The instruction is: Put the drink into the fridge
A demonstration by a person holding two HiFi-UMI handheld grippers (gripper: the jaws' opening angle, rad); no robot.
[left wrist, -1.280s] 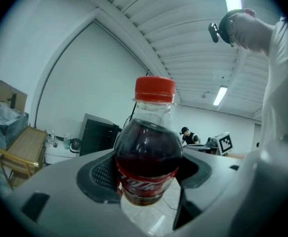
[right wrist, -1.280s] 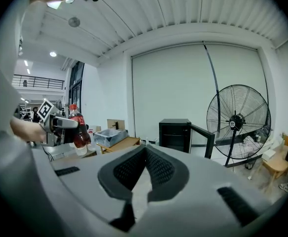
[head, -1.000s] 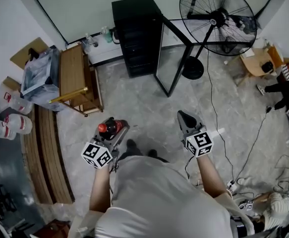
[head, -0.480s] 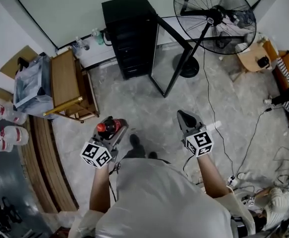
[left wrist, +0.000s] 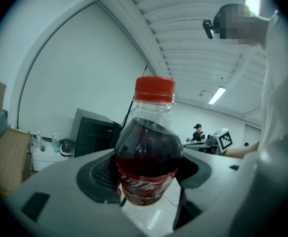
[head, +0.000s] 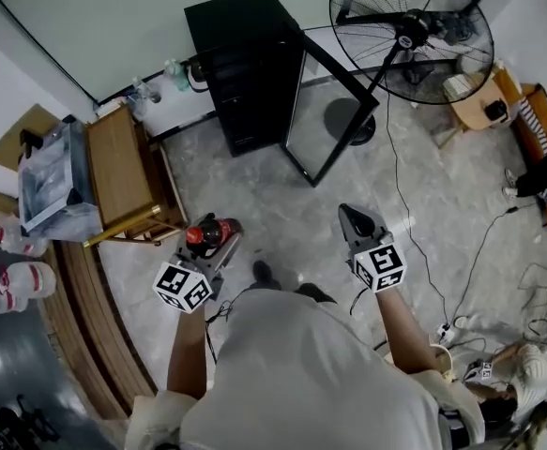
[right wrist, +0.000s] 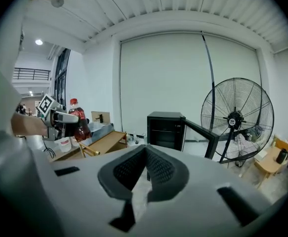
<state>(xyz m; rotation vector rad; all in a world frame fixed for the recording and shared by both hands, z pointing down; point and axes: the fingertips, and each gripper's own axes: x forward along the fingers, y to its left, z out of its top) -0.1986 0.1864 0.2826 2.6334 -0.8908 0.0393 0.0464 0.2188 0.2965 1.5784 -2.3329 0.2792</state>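
While the right gripper point(head: 350, 216) sits closed, the left gripper point(head: 217, 242) clamps a red-capped dark cola bottle point(left wrist: 148, 154).

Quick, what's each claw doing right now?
Left claw: closed, holding the bottle.
Right claw: closed, empty.

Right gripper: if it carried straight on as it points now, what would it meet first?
Probably the black fridge, near its open door; nothing shows between the right gripper and it, though depth is unclear.
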